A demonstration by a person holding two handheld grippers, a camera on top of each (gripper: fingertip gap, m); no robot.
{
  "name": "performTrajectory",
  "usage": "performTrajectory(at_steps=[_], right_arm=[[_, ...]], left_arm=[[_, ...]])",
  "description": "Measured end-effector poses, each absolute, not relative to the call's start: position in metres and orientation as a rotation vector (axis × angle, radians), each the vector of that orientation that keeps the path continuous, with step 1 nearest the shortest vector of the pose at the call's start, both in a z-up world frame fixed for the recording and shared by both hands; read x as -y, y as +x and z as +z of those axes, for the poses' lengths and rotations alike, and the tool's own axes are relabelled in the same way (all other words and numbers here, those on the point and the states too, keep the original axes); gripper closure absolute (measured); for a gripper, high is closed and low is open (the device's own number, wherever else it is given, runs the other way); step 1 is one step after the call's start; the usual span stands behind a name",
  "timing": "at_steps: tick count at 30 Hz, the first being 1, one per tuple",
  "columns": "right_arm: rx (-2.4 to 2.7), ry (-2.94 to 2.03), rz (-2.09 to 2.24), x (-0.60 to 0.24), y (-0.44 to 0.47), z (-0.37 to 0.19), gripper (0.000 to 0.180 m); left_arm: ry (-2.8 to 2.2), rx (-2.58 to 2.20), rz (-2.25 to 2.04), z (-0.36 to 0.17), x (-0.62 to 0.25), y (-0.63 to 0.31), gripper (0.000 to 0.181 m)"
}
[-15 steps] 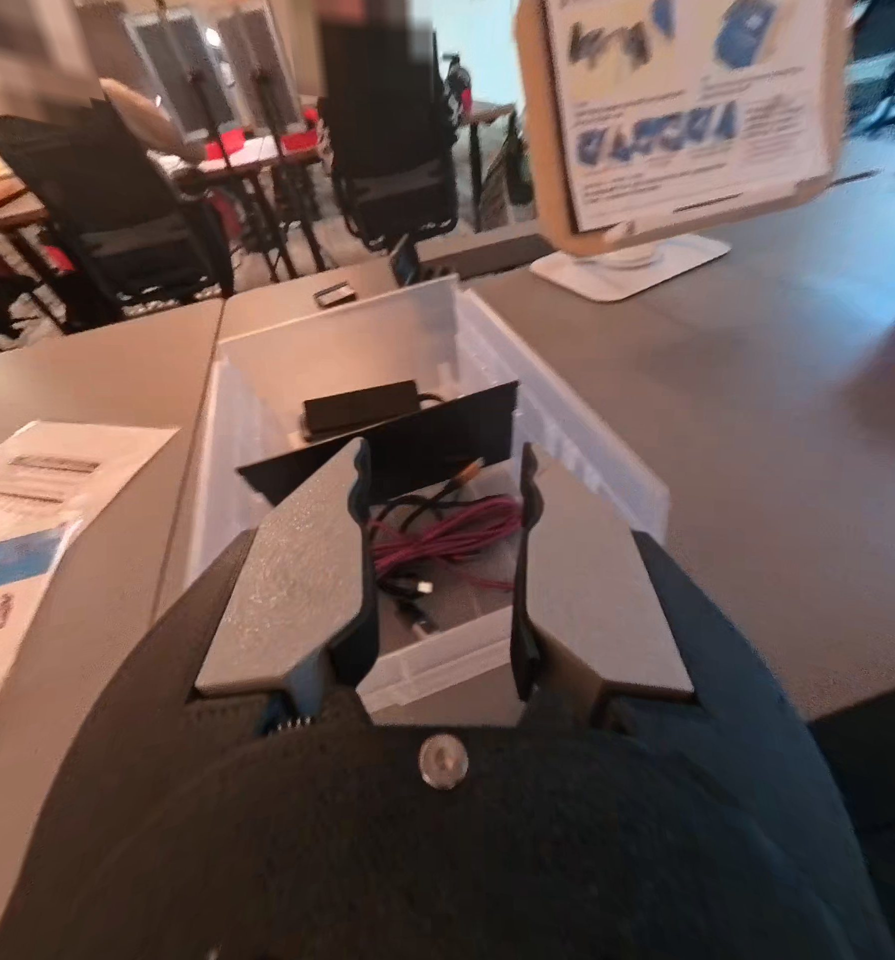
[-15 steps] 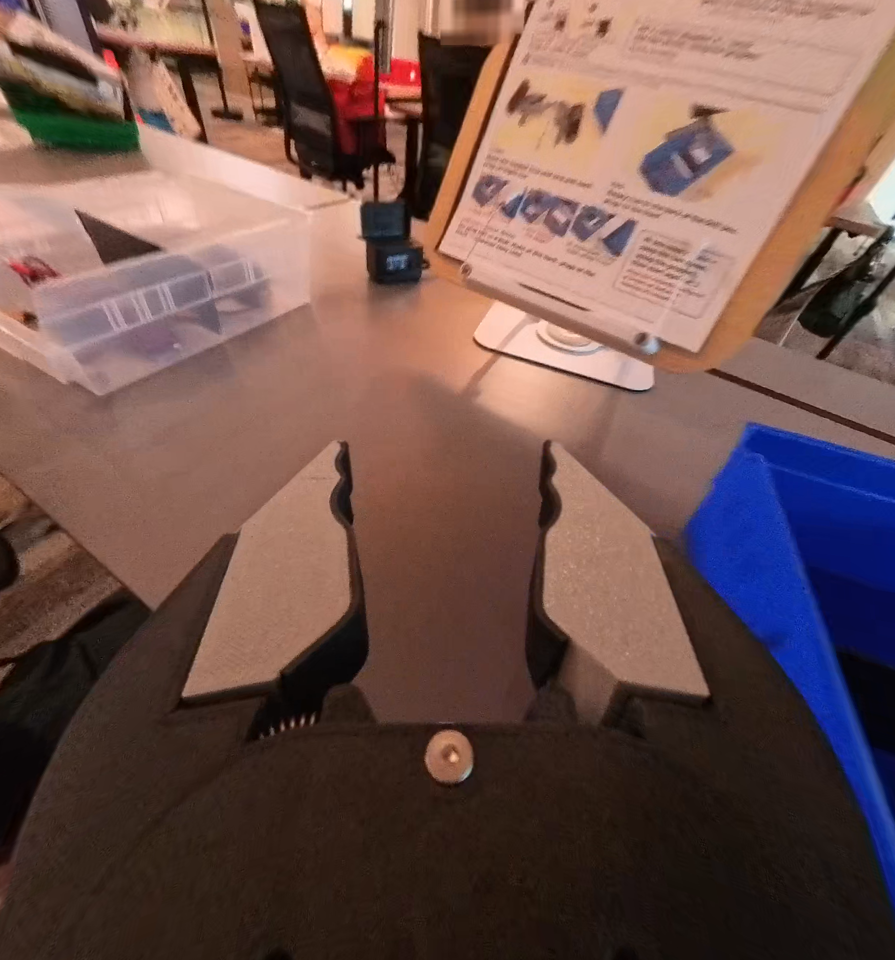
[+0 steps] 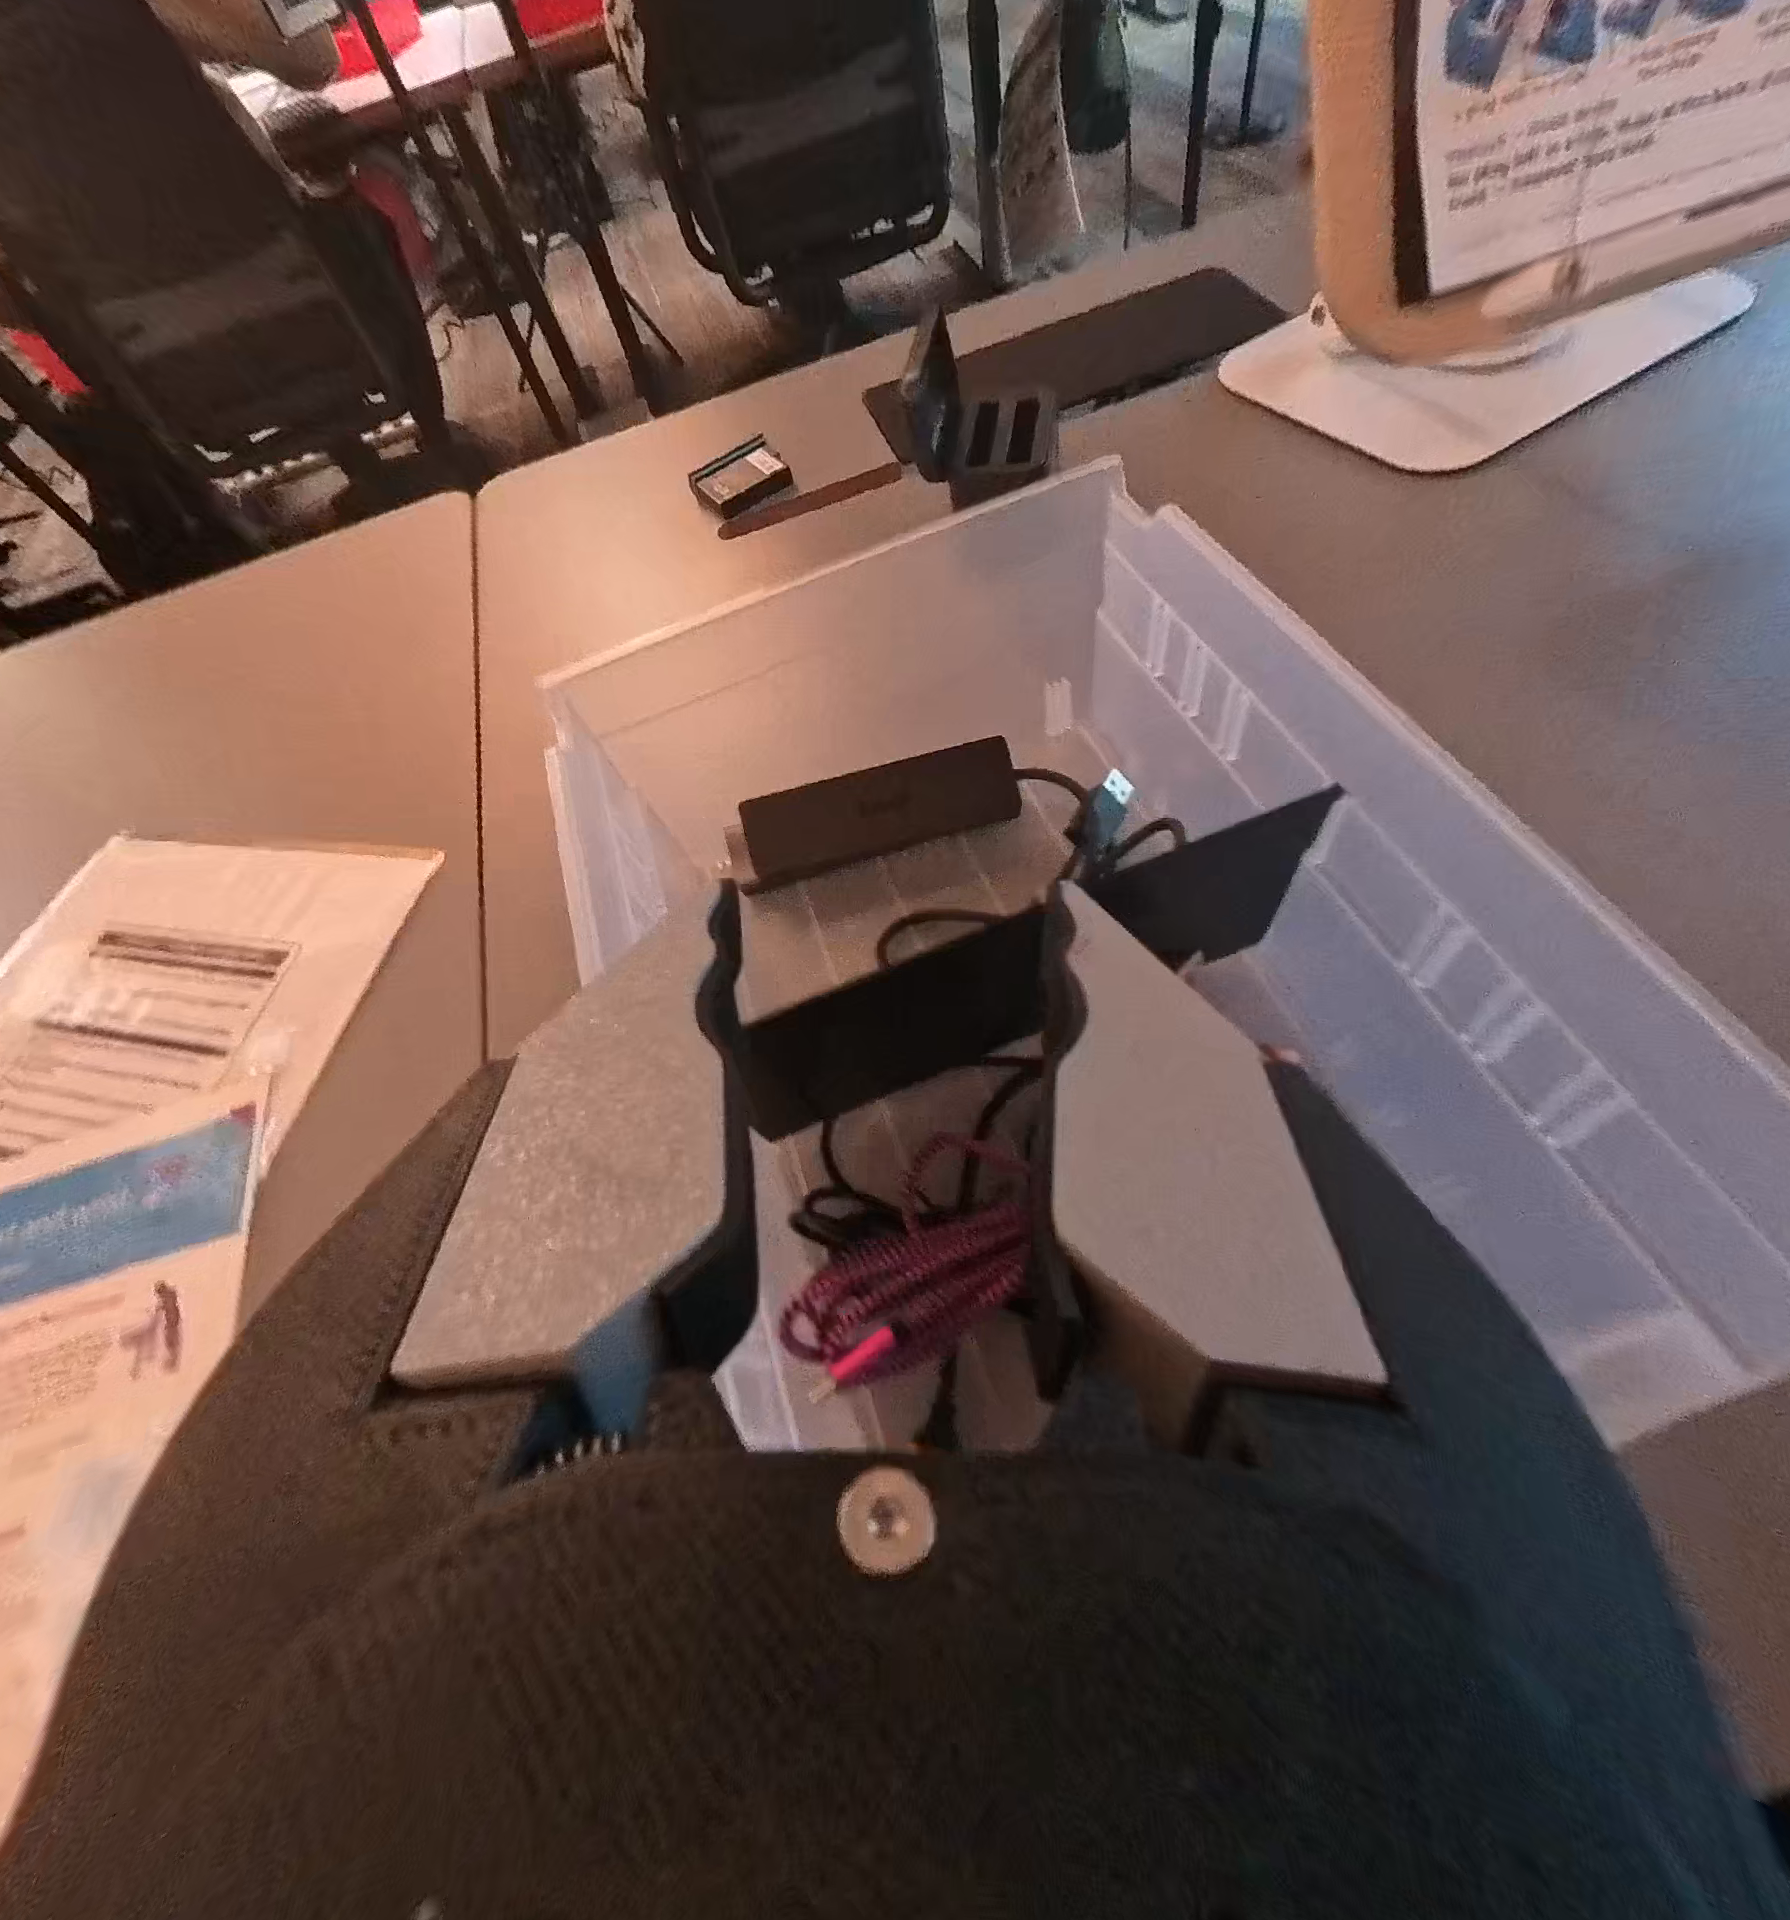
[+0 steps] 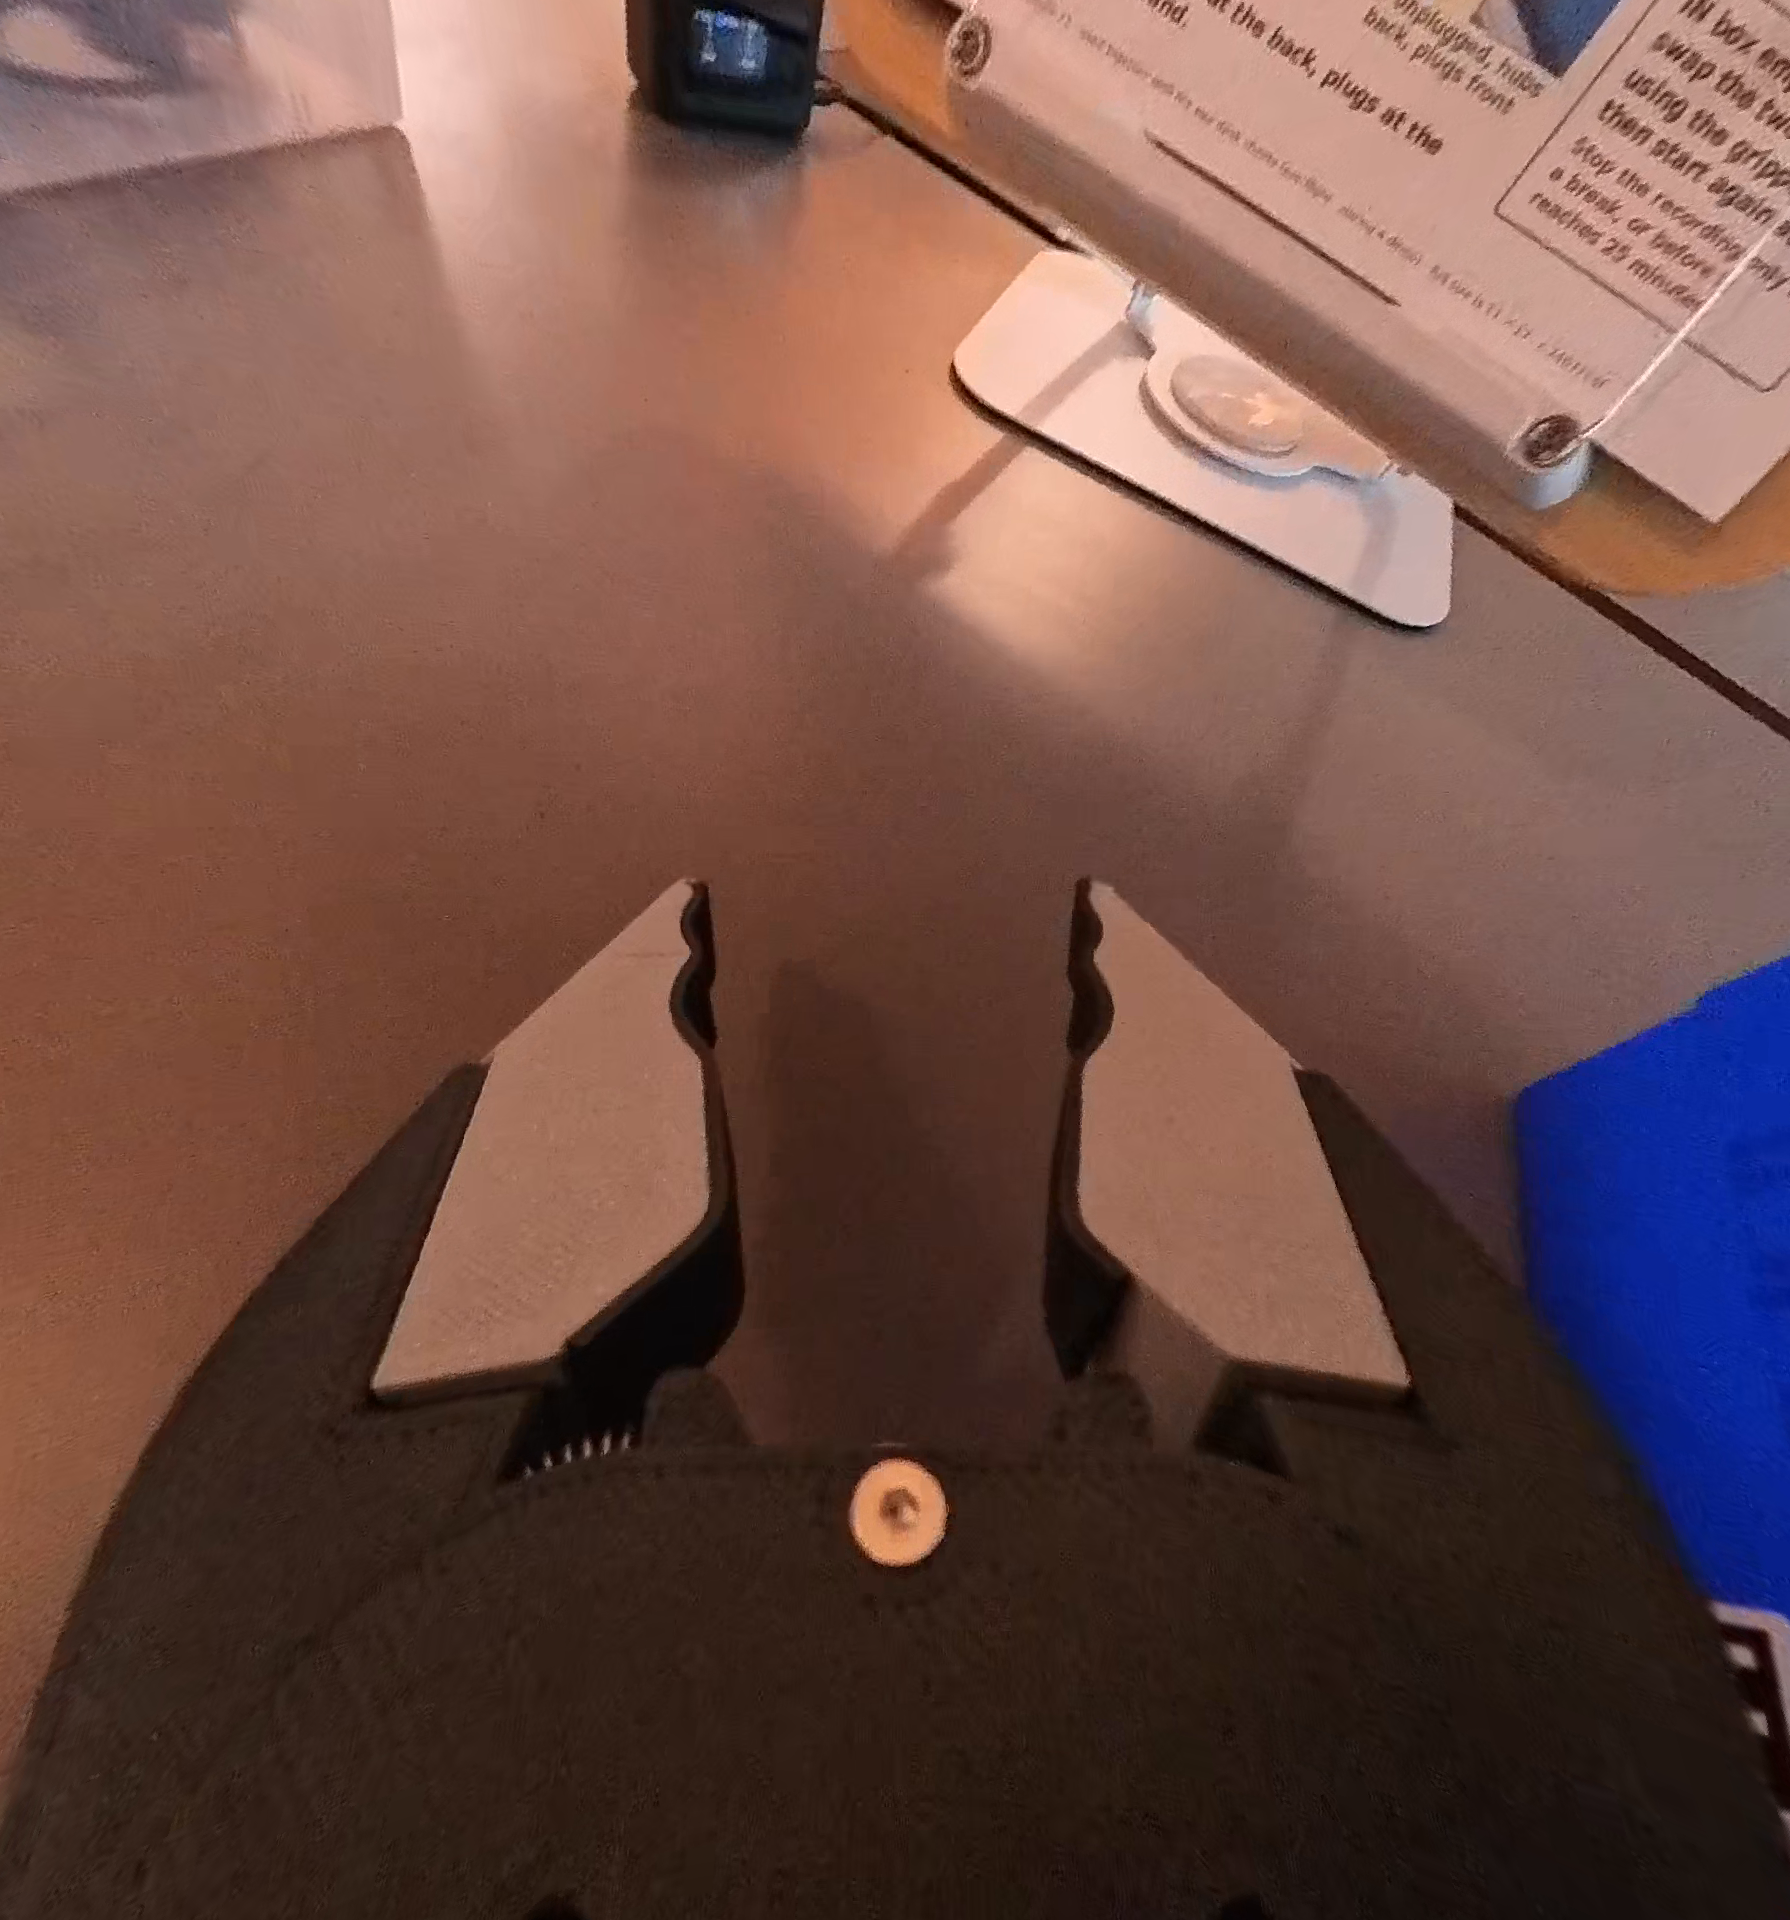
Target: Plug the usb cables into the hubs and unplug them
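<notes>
Over the clear plastic bin (image 3: pixel 1473 997), in the middle of the left wrist view, we hold the left gripper (image 3: pixel 886 935) with its fingers (image 3: pixel 600 1164) spread wide and nothing between them. Seen through the gap, a black divider (image 3: pixel 901 1023) crosses the bin. Above it in the frame, a black usb hub (image 3: pixel 875 821) lies in the far compartment, and its black cable ends in a blue plug (image 3: pixel 1114 800) just to the right of it. Below the divider, low between the fingers, lies a coiled magenta usb cable (image 3: pixel 917 1273), with thin black cable (image 3: pixel 849 1210) next to it. We cannot tell if the fingers touch the bin walls. At the left edge of the frame, printed sheets (image 3: pixel 143 1039) lie on the grey table (image 3: pixel 247 675). On the right wrist view, the right gripper (image 4: pixel 891 904) is also spread and empty, above bare table (image 4: pixel 455 520). A blue bin (image 4: pixel 1701 1247) stands at the right edge, and a white stand (image 4: pixel 1213 447) with an instruction board (image 4: pixel 1390 156) is in the upper right.
</notes>
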State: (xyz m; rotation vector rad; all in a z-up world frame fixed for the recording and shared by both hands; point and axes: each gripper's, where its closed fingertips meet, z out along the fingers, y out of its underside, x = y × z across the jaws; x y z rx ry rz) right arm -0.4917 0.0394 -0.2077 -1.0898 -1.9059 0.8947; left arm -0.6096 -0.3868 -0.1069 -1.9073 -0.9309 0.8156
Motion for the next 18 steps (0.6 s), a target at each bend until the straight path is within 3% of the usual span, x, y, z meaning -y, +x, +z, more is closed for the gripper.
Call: performTrajectory(at_steps=[12, 18], right_arm=[[1.977, -1.156, 0.961, -0.044, -0.493, -0.216, 0.112], [1.985, -1.168, 0.993, -0.043, -0.494, -0.216, 0.115]], left_arm=[[-2.803, -0.084, 0.871, -0.191, 0.322, -0.701, 0.124], [-2.988, -0.299, 0.76, -0.233, 0.326, -0.724, 0.139]])
